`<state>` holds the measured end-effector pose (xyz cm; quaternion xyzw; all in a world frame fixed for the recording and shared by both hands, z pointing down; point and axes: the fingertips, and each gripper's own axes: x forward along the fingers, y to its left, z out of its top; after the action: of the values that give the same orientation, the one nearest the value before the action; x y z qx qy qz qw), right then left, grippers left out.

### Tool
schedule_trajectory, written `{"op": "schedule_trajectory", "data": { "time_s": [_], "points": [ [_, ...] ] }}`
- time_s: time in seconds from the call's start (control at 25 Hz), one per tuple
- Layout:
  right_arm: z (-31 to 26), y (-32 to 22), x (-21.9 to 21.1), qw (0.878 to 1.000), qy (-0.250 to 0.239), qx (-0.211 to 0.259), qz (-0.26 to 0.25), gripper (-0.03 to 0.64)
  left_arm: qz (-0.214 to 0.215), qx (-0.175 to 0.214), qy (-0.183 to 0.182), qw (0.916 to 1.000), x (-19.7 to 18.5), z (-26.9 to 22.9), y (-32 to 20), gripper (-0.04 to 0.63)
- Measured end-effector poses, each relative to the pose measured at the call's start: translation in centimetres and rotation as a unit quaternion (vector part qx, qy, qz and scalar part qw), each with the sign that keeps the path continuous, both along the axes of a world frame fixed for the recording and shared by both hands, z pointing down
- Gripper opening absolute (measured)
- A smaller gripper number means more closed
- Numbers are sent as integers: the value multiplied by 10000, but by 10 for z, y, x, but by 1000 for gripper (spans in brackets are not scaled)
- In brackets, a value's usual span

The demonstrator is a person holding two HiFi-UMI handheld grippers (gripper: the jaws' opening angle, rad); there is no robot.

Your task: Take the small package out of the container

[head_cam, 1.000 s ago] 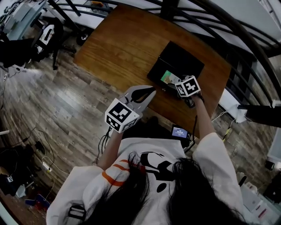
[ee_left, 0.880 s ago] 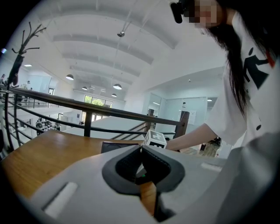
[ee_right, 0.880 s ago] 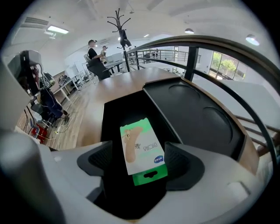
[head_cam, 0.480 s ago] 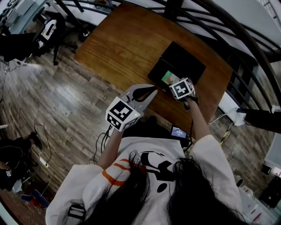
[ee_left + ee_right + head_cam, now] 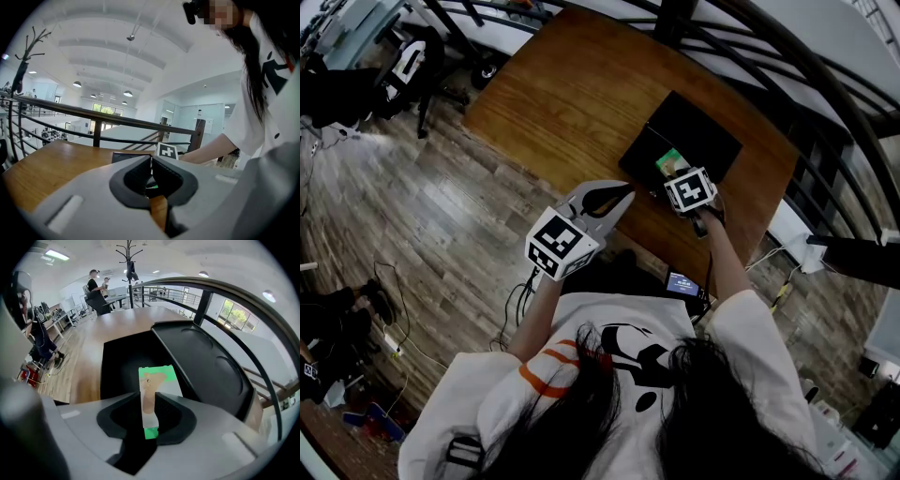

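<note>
A small green and white package (image 5: 155, 378) stands on edge between the pads of my right gripper (image 5: 149, 401), which is shut on it. In the head view the package (image 5: 672, 161) shows just beyond the right gripper (image 5: 676, 176), over the near edge of the black container (image 5: 698, 131). The container's open tray (image 5: 123, 359) lies below the package, with its lid (image 5: 208, 363) folded out to the right. My left gripper (image 5: 623, 194) hovers at the table's near edge, left of the container; its jaws meet with nothing between them (image 5: 151, 161).
The container sits on a brown wooden table (image 5: 562, 94) beside a dark railing (image 5: 787, 56). A small device with a lit screen (image 5: 683, 282) lies near the person's body. Office chairs (image 5: 403, 70) stand on the floor far to the left.
The right gripper has shifted a little over the container's near edge with the package still in it. The left gripper has stayed in place.
</note>
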<state>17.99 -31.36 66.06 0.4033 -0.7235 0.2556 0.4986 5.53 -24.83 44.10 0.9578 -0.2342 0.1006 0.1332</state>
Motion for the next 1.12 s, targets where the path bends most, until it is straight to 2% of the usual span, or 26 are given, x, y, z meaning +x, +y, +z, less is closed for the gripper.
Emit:
{"op": "schedule_trajectory", "data": {
  "time_s": [0.16, 0.2, 0.32, 0.48, 0.56, 0.64, 0.76, 0.84, 0.96, 1.08, 1.12],
  "points": [
    [0, 4, 1, 10000, -28, -57, 1, 117, -62, 15, 0, 10000, -6, -2, 1, 0],
    [0, 5, 0, 9999, -95, -76, 93, 132, -72, 17, -4, 10000, -7, -2, 2, 0],
    [-2, 8, -1, 9953, -486, -256, 798, 276, -95, 31, 5, 9999, -9, -2, 2, 0],
    [-8, 9, 5, 9738, -961, -433, 2015, 356, -137, 82, 70, 9998, -14, -7, 0, 0],
    [-5, 14, 13, 9682, -824, -574, 2293, 399, -149, 117, 107, 9998, -16, -9, -1, 0],
    [-1, 16, 21, 9644, -631, -676, 2476, 394, -161, 149, 147, 9997, -20, -11, -2, 0],
    [6, 12, 21, 9557, -623, -866, 2742, 396, -178, 177, 177, 9995, -25, -12, -3, 0],
    [12, 9, 22, 9554, -479, -895, 2773, 394, -185, 192, 193, 9995, -27, -12, -2, 0],
    [13, 4, 13, 9651, -354, -814, 2465, 396, -218, 219, 216, 9993, -32, -12, 0, 0],
    [9, -4, -17, 9739, -722, -664, 2048, 390, -286, 221, 207, 9991, -42, -12, 0, 0],
    [8, -7, -25, 9746, -835, -612, 1986, 350, -307, 220, 202, 9991, -44, -12, 0, 0]
  ]
}}
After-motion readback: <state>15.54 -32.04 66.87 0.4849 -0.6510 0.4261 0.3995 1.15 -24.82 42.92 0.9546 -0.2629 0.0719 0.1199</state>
